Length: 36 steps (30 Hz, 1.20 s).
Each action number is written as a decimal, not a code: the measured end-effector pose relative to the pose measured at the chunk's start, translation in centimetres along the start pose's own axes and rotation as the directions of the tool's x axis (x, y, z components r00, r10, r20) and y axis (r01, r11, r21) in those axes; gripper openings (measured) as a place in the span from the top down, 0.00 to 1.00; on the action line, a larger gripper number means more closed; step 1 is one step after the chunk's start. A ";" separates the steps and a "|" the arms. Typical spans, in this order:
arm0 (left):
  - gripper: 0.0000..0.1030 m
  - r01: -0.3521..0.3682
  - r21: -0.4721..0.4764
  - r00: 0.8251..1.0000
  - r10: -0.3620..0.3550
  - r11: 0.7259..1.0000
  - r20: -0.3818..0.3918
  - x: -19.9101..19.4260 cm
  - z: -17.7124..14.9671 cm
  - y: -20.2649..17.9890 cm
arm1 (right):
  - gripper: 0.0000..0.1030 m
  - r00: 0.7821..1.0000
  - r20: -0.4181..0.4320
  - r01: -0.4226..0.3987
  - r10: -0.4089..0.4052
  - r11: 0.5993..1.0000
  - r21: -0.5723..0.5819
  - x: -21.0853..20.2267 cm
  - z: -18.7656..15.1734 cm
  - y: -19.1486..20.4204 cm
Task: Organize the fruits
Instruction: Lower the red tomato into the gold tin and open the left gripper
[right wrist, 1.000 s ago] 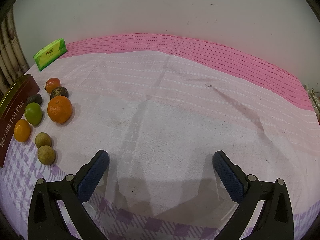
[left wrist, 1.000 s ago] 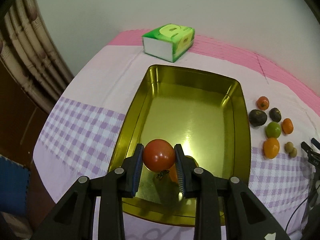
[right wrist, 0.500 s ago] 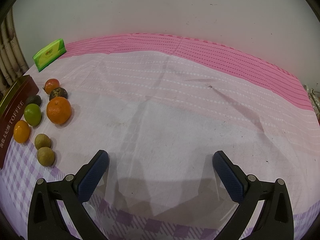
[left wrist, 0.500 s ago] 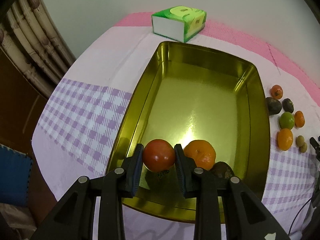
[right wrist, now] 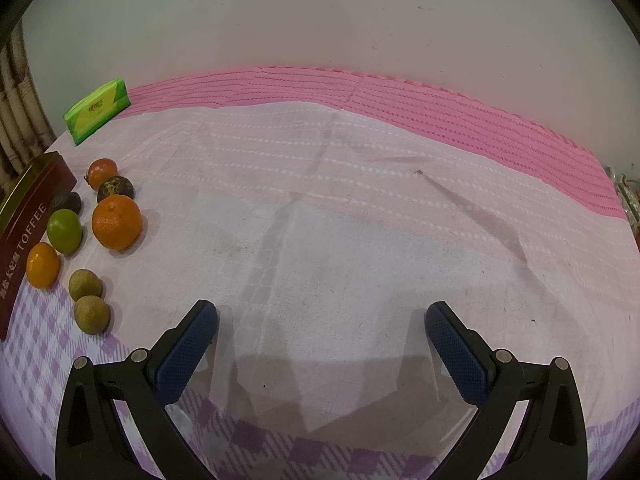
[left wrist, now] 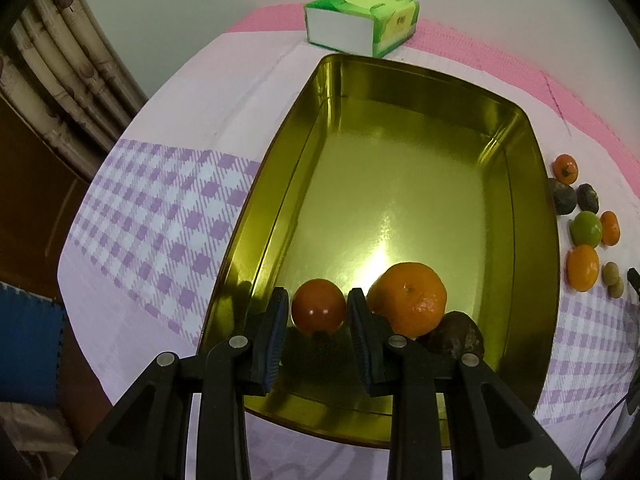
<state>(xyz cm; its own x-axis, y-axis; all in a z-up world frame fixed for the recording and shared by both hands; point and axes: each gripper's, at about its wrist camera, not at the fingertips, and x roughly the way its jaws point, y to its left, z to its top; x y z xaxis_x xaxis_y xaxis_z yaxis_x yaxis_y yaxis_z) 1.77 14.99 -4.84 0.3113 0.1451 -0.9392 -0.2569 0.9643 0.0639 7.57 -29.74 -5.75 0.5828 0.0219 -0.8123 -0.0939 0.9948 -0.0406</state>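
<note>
My left gripper is shut on a small red-orange tomato, held low inside the gold tin near its front wall. Beside it in the tin lie a large orange mandarin and a dark brown fruit. More fruit sits on the cloth to the tin's right: an orange, a lime, a small orange, a red one, dark ones and two tan longans. My right gripper stands open over bare cloth, right of that fruit.
A green tissue pack lies behind the tin near the wall. The tin's maroon side reads TOFFEE in the right wrist view. The table's left edge drops off beside bamboo furniture. A cable shows at the lower right.
My left gripper has sunk with the tomato toward the tin's floor and tipped further down, bringing the mandarin and the dark fruit into view. The right gripper has stayed still.
</note>
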 end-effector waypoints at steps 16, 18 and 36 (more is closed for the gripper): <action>0.65 0.040 -0.042 0.999 -0.039 0.998 0.018 -0.7 0.1 0.8 | 0.00 0.998 -0.044 0.040 -0.038 0.998 0.053 0.6 0.8 1.1; 0.61 0.048 -0.056 0.998 -0.046 0.997 0.035 -1.1 0.2 1.1 | 0.00 0.998 -0.038 0.046 -0.044 0.997 0.061 0.7 0.7 1.1; 0.33 0.078 -0.097 0.981 -0.059 0.992 0.184 -4.5 0.6 2.3 | 0.12 0.999 -0.034 0.015 -0.015 1.000 -0.005 -1.8 0.6 5.1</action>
<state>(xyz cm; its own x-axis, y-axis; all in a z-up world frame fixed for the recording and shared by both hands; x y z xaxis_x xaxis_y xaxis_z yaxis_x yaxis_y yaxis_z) 0.36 16.68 -0.26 0.4891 0.1258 -0.8631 -0.3196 0.9466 -0.0432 6.48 -24.61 -4.17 0.5566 0.0036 -0.8308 -0.0896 0.9944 -0.0558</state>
